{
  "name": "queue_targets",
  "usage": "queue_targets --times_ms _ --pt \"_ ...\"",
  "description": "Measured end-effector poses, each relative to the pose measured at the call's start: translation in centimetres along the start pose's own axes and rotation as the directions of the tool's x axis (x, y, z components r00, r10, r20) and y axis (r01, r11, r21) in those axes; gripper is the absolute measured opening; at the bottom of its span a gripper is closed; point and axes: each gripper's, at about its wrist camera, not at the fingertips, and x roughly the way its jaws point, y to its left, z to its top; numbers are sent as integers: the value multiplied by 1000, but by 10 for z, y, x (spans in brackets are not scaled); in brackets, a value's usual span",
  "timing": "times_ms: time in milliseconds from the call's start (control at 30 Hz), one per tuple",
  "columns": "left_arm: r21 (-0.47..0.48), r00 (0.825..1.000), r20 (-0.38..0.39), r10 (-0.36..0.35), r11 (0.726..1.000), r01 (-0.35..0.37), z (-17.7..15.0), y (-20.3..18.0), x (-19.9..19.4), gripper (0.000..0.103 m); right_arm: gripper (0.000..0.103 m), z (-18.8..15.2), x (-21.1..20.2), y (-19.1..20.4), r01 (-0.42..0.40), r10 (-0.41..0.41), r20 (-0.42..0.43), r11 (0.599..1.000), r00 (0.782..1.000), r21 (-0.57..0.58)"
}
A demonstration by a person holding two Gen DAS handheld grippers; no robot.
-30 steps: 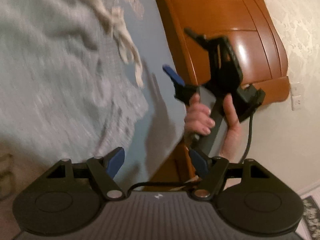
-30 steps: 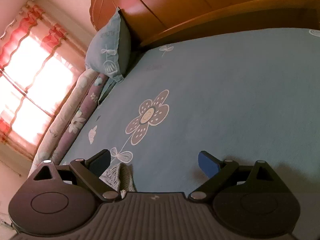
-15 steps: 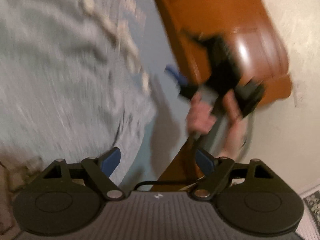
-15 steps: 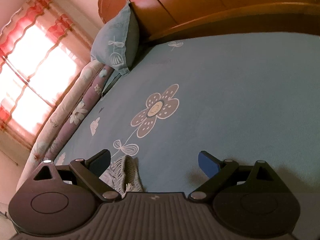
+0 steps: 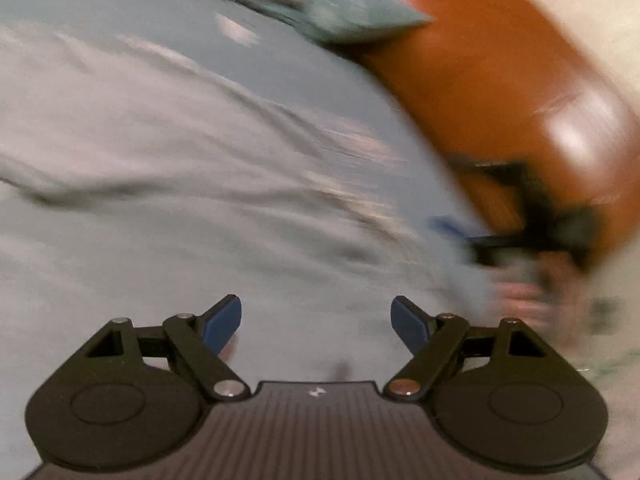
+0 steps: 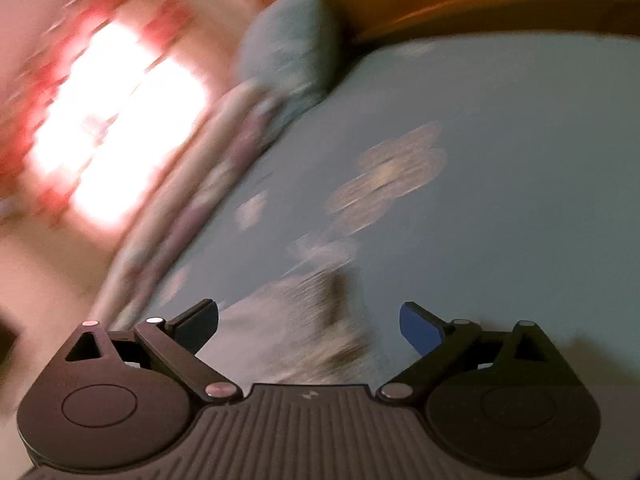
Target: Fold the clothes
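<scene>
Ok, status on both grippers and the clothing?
Left gripper open, empty. Right gripper opening, nothing pinched. Pale grey knitted garment lies spread on the blue flowered bedsheet. Frames blurred; nothing seen in the way.

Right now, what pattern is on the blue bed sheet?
Pale flower prints on the plain blue bed sheet, though blurred; the right wrist view shows it best.

grey garment (image 5: pixel 160 168), blue flowered sheet (image 6: pixel 520 160).

Both fisheye views are smeared by heavy motion blur, with only each black tool body sharp. The red-curtained bright window (image 6: pixel 116 128) blows out into white glare. The glossy orange-brown wooden headboard (image 5: pixel 520 92) carries a soft highlight. Edges bend and darken at the corners.
</scene>
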Motion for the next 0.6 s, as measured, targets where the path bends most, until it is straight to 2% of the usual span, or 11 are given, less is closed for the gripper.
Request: queue_targets --times_ms 33,100,167,233,300,400,500,567,600 --pt "8 997 17 72 997 -72 -2 5 -6 82 102 -5 6 10 -73 72 -53 997 996 -15" --pt "-43 991 7 133 990 -133 -10 13 -14 82 103 -16 17 29 -189 182 -157 981 971 -33" --pt "-80 990 -7 144 986 -144 -18 16 -21 82 103 -30 23 52 -222 199 -239 972 950 -73" --pt "-64 984 -8 178 982 -178 -26 17 -33 82 103 -42 17 73 -182 139 -261 972 955 -149" --pt "-34 976 -12 219 975 -219 -28 20 -44 82 103 -57 1 84 -129 80 -243 972 967 -195" --pt "-6 970 -19 244 970 -244 -35 22 -54 82 103 -88 -19 79 -34 -16 -239 979 971 -202" --pt "-32 976 -29 215 976 -215 -42 25 -62 82 103 -115 -27 66 59 -111 -270 979 956 -195" --pt "-38 980 -31 198 979 -199 -44 28 -65 82 103 -121 -28 54 193 -244 -263 960 934 -203" --pt "-39 981 -29 190 981 -191 -44 28 -67 82 103 -124 -29 48 269 -318 -251 940 914 -210"
